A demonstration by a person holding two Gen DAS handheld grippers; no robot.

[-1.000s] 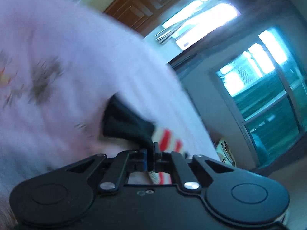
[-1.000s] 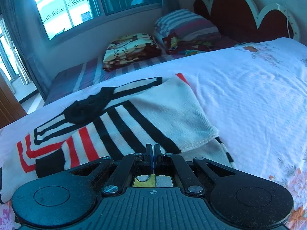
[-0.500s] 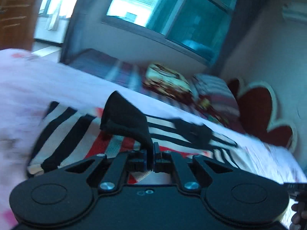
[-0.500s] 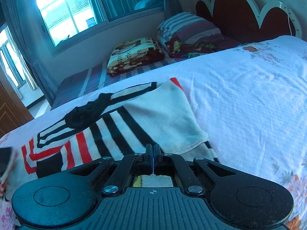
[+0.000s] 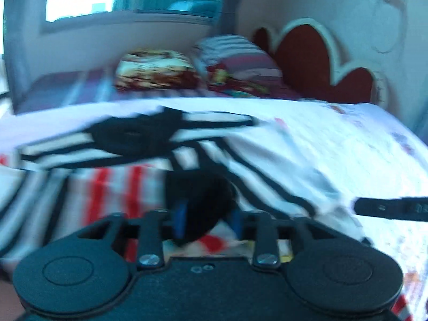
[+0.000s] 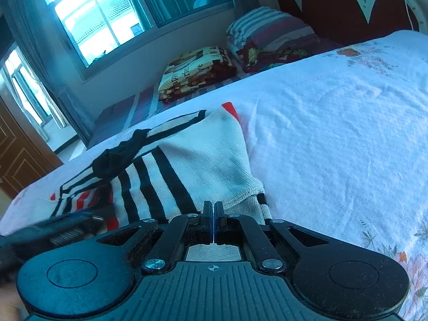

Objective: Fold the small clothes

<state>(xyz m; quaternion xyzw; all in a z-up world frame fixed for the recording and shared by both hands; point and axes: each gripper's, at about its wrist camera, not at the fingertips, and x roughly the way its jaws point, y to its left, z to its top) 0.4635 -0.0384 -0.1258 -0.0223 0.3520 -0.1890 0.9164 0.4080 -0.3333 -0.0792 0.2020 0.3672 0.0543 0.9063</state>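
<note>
A white knit sweater with black and red stripes lies flat on the bed, one sleeve folded across its body. In the blurred left wrist view the sweater fills the middle. My left gripper hangs just over it, jaws opening. The sleeve's black cuff lies loose between the blue pads. My right gripper is shut, its tips over the sweater's hem at the near right, with no cloth visibly pinched. It enters the left wrist view as a black bar.
The white flowered bedsheet stretches off to the right. A folded patterned blanket and a striped pillow lie at the far side, before a red headboard. A window and a wooden door are at left.
My left gripper swung the black cuff across over the sweater's body and its jaws came apart, letting the cuff go. The right gripper slid a little along the hem, still shut.
</note>
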